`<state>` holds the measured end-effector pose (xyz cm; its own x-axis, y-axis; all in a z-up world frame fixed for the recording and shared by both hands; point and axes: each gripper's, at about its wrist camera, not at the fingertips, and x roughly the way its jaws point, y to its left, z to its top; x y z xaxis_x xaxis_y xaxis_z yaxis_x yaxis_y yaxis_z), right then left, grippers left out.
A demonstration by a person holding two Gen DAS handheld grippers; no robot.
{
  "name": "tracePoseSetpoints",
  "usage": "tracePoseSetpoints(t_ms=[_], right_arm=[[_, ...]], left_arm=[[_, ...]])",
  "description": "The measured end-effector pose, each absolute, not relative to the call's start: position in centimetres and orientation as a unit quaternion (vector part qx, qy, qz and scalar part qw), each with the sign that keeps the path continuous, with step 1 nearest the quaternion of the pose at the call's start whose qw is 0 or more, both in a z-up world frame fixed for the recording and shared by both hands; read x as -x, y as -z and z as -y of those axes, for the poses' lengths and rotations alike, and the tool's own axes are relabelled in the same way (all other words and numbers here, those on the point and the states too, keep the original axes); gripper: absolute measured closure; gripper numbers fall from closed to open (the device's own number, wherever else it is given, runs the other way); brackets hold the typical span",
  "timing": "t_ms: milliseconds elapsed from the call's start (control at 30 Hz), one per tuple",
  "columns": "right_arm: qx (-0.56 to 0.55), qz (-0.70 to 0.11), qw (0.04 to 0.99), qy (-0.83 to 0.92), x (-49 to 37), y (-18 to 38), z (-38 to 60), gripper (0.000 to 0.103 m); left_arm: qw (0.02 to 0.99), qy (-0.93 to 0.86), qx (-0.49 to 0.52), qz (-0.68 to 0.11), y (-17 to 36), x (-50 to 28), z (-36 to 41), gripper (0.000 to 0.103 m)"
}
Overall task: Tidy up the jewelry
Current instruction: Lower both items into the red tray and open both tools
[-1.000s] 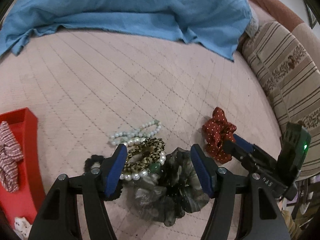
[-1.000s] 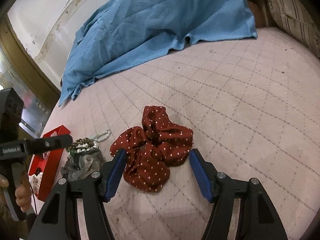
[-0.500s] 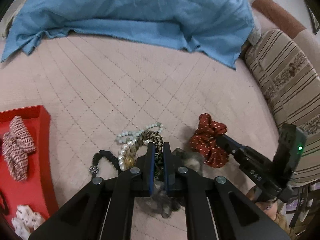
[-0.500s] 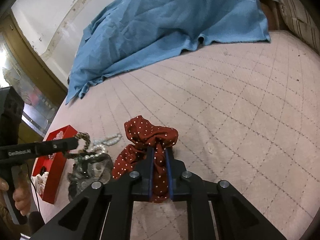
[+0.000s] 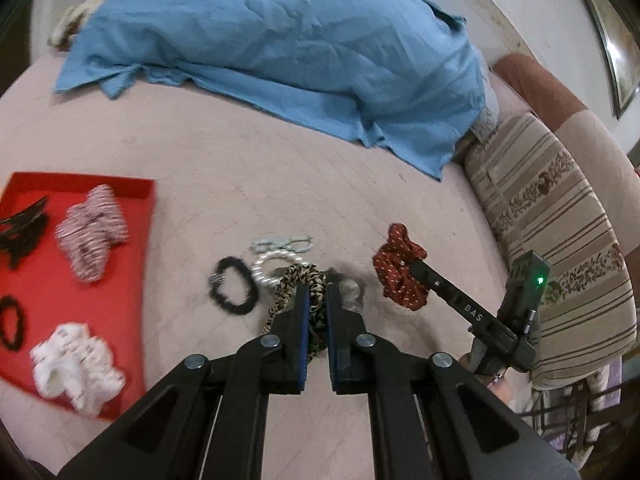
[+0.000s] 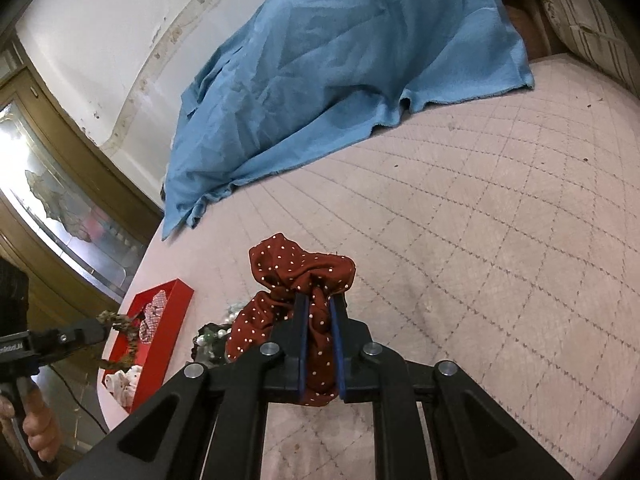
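Pink quilted bed (image 5: 248,168) underneath, red tray (image 5: 132,280) at its left edge. Right gripper (image 6: 319,308) clamped on the red polka-dot scrunchie (image 6: 300,276), which looks lifted off the quilt. Left gripper (image 5: 315,300) pinching the leopard scrunchie (image 5: 300,280), above the pearl bracelet (image 5: 268,266) and black hair tie (image 5: 234,286).

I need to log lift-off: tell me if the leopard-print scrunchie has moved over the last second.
Yes. The leopard-print scrunchie, clamped in the left gripper, has come up off the pearl bracelet it lay on, and now hangs clear of the bedspread.
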<state>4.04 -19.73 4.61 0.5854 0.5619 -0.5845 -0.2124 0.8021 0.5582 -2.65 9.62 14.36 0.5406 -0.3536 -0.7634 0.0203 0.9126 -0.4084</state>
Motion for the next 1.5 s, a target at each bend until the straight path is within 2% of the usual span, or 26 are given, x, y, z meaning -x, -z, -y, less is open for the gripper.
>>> tracePoseSetpoints(t_ms=[433,733,1133,1500], right_arm=[[-0.197,-0.386,0.875,-0.214,2.7,-7.9,19.6,0.092],[-0.143,-0.400,0.868,-0.256,4.4,-11.6,13.4,0.092],[-0.043,-0.436,0.838,-0.326,3.1,-13.0,-2.0,0.092],[0.003,-0.482,0.803,-0.350,-0.9,-9.7,-13.3,0.092]], left_arm=[[0.881,0.030,0.238,-0.407,-15.6,10.0,-20.1,0.096],[0.877,-0.017,0.299,-0.376,-13.8,13.9,-27.5,0.096],[0.856,-0.004,0.344,-0.385,-8.9,8.2,-33.1,0.096],[0.839,-0.022,0.343,-0.423,-5.1,5.7,-35.5,0.096]])
